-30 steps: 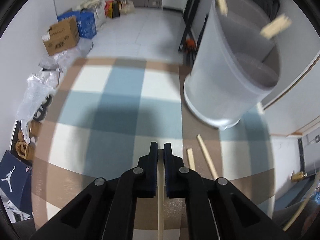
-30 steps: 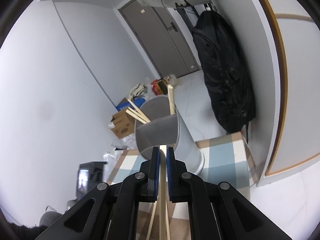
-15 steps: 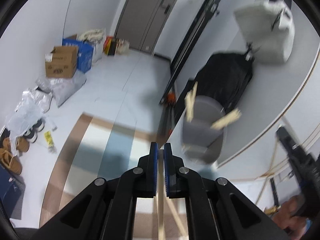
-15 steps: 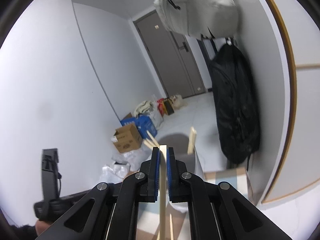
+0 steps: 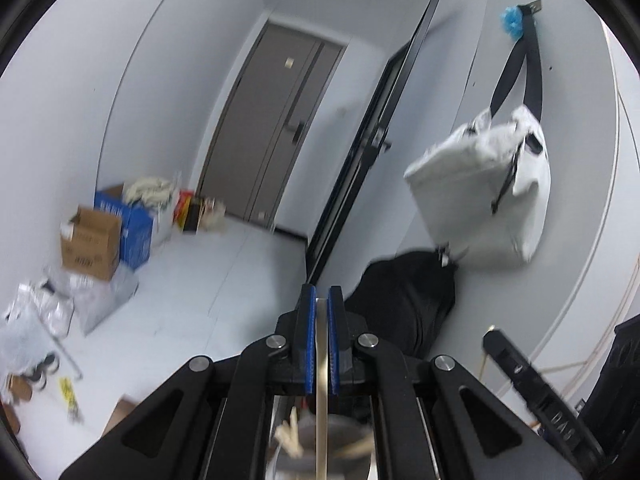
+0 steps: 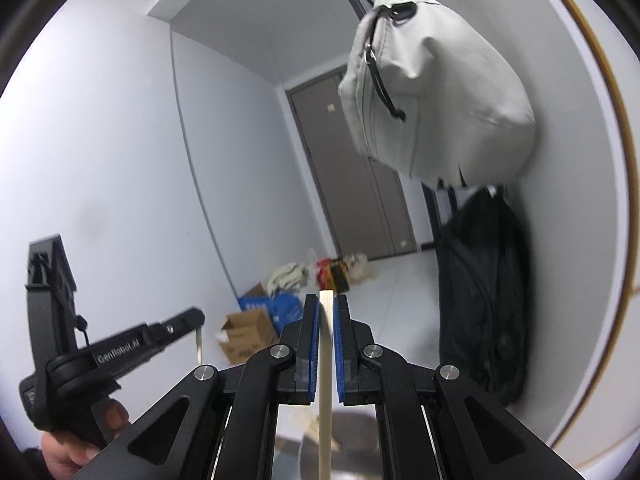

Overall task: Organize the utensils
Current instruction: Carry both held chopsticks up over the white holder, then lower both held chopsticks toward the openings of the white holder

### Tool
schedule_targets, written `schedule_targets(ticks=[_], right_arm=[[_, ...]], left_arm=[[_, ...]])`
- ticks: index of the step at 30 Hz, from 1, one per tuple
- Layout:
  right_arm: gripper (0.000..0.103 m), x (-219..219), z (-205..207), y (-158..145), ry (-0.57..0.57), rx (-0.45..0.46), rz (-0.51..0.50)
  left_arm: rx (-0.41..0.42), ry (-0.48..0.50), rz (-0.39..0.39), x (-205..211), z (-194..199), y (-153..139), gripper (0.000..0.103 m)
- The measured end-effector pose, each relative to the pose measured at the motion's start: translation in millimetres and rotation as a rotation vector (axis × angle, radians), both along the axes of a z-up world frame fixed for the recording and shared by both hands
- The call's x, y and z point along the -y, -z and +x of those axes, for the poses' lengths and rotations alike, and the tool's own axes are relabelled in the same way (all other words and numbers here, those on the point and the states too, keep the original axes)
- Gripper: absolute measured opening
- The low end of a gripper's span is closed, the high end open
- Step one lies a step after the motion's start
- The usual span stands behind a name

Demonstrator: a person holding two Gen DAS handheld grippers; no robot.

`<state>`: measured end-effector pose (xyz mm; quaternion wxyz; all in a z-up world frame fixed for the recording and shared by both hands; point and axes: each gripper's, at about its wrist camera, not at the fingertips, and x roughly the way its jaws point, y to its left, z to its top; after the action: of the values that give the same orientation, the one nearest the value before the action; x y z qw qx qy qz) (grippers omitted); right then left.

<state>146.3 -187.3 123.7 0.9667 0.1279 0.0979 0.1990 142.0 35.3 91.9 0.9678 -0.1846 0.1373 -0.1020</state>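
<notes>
Matt black plastic, pale bare wood, soft cloth

The left gripper [image 5: 322, 340] and right gripper [image 6: 326, 346] are matt black plastic with bright metal pivot pins and ribbed blue pads [image 6: 314, 350] lining the jaws; each clamps a stick [image 6: 325, 380] of pale, unfinished wood, smooth and dull. Below the left gripper, a grey plastic cup [image 5: 348, 440] with a smooth satin rim holds more such sticks. Right of the door [image 5: 276, 140], which is matt grey-brown with a small metal handle, hang a pale cloth bag [image 5: 484, 196], creased and matt, and a black fabric backpack [image 6: 480, 300]. Left of the door, brown cardboard boxes [image 5: 92, 244] and crinkled glossy plastic wrap [image 5: 36, 316] lie on a smooth, faintly shiny floor [image 5: 208, 280].
</notes>
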Motion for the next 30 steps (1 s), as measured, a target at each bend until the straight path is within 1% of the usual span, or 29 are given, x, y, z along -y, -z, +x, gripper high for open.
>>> schedule_targets(ticks=[2, 4, 8, 11, 15, 21, 25, 28, 30], right_arm=[[0.006, -2.4, 14.6, -3.1, 0.010, 0.024, 0.005], [0.006, -3.4, 25.8, -3.4, 0.014, 0.039, 0.017], [0.006, -9.5, 45.9, 3.2, 0.025, 0.066, 0.011], [0.006, -12.8, 52.6, 12.4, 0.039, 0.086, 0.009], [0.006, -18.2, 56.9, 24.7, 0.066, 0.107, 0.010], [0.006, -26.7, 54.8, 36.7, 0.091, 0.146, -0.018], [0.006, -29.3, 54.6, 43.1, 0.098, 0.182, -0.030], [0.006, -32.8, 51.4, 47.2, 0.092, 0.221, -0.045], [0.006, -33.9, 50.9, 50.5, 0.092, 0.227, -0.050]], left_arm=[[0.037, -0.014, 0.004, 3.0, 10.8, -4.1, 0.002], [0.058, -0.017, 0.006, 4.2, 17.0, -6.2, 0.002], [0.088, -0.033, 0.014, 3.8, 28.2, 3.4, 0.002], [0.121, -0.063, 0.021, 3.5, 33.5, 12.0, 0.002], [0.149, -0.081, 0.036, 6.7, 38.4, 21.3, 0.002], [0.155, -0.082, 0.036, 10.4, 46.1, 31.9, 0.002], [0.168, -0.066, 0.033, 13.2, 45.1, 36.6, 0.002], [0.183, -0.060, 0.048, 15.4, 42.2, 39.0, 0.002], [0.180, -0.055, 0.054, 16.2, 41.9, 40.5, 0.002]])
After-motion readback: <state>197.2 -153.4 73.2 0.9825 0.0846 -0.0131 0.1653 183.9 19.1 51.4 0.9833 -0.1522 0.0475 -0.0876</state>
